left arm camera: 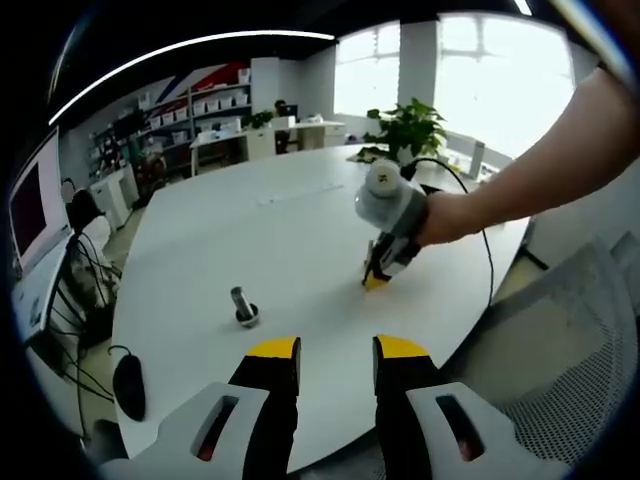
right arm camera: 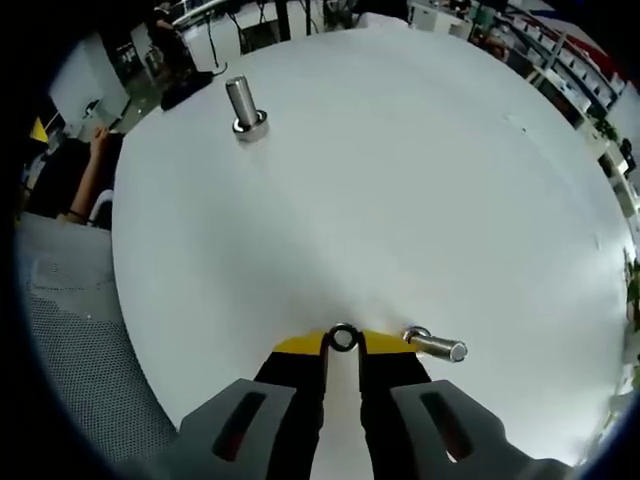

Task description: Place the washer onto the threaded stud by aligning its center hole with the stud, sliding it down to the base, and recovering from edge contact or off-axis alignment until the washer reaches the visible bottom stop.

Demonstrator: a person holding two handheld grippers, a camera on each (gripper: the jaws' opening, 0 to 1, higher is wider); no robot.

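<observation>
A short threaded stud (left arm camera: pixel 243 305) stands upright on its round base on the white table (left arm camera: pixel 290 230), ahead and left of my left gripper (left arm camera: pixel 336 350), which is open and holds nothing. A hand holds my right gripper (left arm camera: pixel 378 278) tip-down on the table to the right of the stud. In the right gripper view, the right gripper (right arm camera: pixel 343 343) is shut on a small metal washer (right arm camera: pixel 343 338) between its yellow tips, right at the table surface (right arm camera: pixel 400 180). The stud (right arm camera: pixel 243 108) stands far off at the upper left. A second bolt (right arm camera: pixel 435 346) lies on its side just right of the tips.
A black mouse (left arm camera: pixel 128 385) lies near the table's left edge. A mesh chair (left arm camera: pixel 560 400) stands at the right. A black cable (left arm camera: pixel 470 190) trails from the right gripper. A potted plant (left arm camera: pixel 410 125) sits at the table's far side. Beyond the table edge are a hand (right arm camera: pixel 92 165) and mesh chair (right arm camera: pixel 70 330).
</observation>
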